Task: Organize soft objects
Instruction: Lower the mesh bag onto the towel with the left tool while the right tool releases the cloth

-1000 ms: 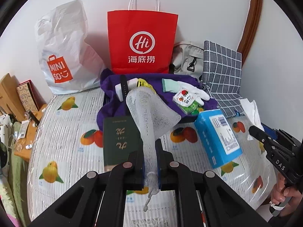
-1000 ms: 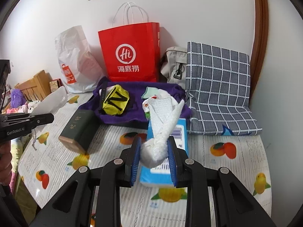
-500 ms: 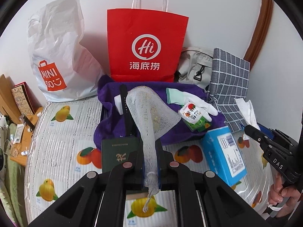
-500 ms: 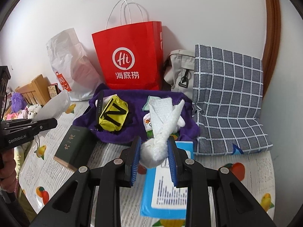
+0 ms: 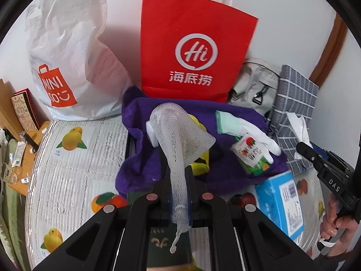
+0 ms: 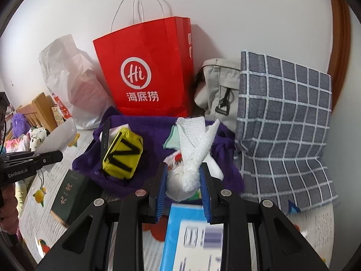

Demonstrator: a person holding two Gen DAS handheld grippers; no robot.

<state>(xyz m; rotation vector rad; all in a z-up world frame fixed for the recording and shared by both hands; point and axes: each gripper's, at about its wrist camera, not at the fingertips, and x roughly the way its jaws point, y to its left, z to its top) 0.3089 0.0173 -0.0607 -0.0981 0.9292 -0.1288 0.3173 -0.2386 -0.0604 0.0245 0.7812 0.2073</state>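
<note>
- Fruit-printed mat (image 5: 74, 158) spread across the bed surface, carrying everything else
- Red paper bag (image 5: 191, 45) upright against the wall, white plastic bag (image 5: 65, 52) slumped to its left, grey canvas bag (image 6: 216, 90) and checked grey cushion (image 6: 284, 122) to its right
- Purple towel (image 5: 140, 158) bunched in front of the red bag, holding a yellow pouch (image 6: 123, 153) with black stripes, a white glove (image 5: 252, 133) with a mint cuff and a snack packet (image 5: 250, 155)
- Blue box (image 5: 279, 203) lying on the mat at the near right edge of the towel; dark green booklet (image 6: 67, 194) on the mat at the towel's near left
- Left gripper (image 5: 179, 192), jaws pressed together on the tail of a white mesh pouch (image 5: 180, 133), the puffed net raised above the purple towel, its cord dangling below the jaws
- Right gripper (image 6: 183, 189), jaws pinching a rolled white bandage (image 6: 194, 158), loose ends sticking up, held just above the near edge of the towel and the blue box
</note>
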